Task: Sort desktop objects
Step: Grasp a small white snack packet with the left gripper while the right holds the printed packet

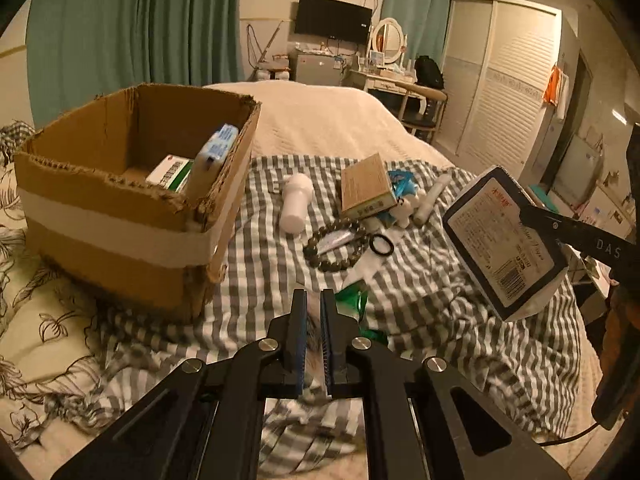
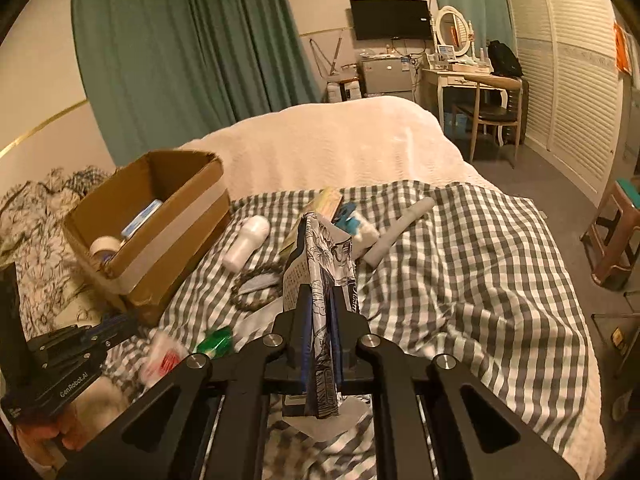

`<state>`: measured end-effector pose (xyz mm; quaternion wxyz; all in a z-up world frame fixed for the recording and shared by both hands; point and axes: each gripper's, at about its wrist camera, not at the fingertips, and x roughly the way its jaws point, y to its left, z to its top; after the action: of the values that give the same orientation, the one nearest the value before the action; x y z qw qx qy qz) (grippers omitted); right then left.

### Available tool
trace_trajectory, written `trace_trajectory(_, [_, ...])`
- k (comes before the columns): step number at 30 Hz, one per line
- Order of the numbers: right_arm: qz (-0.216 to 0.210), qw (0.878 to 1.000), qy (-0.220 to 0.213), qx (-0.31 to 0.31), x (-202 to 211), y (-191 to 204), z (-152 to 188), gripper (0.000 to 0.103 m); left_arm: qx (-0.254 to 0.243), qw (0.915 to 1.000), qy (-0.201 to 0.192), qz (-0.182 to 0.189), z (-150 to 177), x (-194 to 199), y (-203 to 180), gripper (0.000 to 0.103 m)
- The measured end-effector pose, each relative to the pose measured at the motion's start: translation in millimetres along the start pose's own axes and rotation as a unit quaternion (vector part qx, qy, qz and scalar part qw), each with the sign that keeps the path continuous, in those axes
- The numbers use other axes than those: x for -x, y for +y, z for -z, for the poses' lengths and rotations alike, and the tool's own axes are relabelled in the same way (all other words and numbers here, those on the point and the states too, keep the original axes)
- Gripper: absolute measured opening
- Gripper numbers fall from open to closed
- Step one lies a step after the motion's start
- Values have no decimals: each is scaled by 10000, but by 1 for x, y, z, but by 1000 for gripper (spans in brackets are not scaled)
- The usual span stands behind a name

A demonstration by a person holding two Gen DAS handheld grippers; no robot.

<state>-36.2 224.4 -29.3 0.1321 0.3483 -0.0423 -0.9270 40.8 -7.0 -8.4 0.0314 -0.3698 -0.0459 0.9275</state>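
Tissue pack lifted; our other fingers together.

Our right gripper (image 2: 319, 300) clamps the tissue pack (image 1: 505, 240), its barcode seen only from the left wrist; our left gripper (image 1: 314, 300) is closed, empty, cardboard box (image 1: 120, 216) left of it.

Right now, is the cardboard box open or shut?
Open: the cardboard box has no flaps over its top, and packets lie visible inside.

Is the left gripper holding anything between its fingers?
No, the left gripper has its jaws nearly together with nothing between them, while the right gripper clamps the tissue pack.
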Motion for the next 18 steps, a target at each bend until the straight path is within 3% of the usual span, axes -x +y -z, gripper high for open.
trace_trajectory(7, [118, 9995, 257, 127, -7, 25, 19, 8, 83, 9999, 99, 40, 17, 2, 13, 7])
trace_trajectory(12, [207, 9987, 385, 255, -13, 39, 28, 8, -13, 9992, 375, 113, 30, -12, 14, 10])
trace_trajectory(13, [249, 9984, 430, 251, -17, 41, 30, 8, -71, 9989, 451, 107, 33, -17, 13, 17])
trace_trajectory(14, [266, 9981, 498, 230, -21, 42, 32, 8, -92, 9987, 492, 115, 35, -20, 12, 31])
trace_trajectory(15, [272, 9979, 551, 220, -25, 42, 33, 8, -109, 9985, 528, 115, 36, -24, 12, 52])
trace_trajectory(16, [274, 9974, 615, 238, -29, 44, 36, 8, -117, 9985, 530, 88, 37, -28, 12, 62])
trace_trajectory(17, [289, 9968, 680, 290, -33, 45, 39, 8, -88, 9988, 470, 56, 38, -31, 14, 69])
trace_trajectory(18, [356, 9958, 763, 363, -39, 46, 42, 8, -41, 9990, 431, 90, 37, -34, 16, 69])
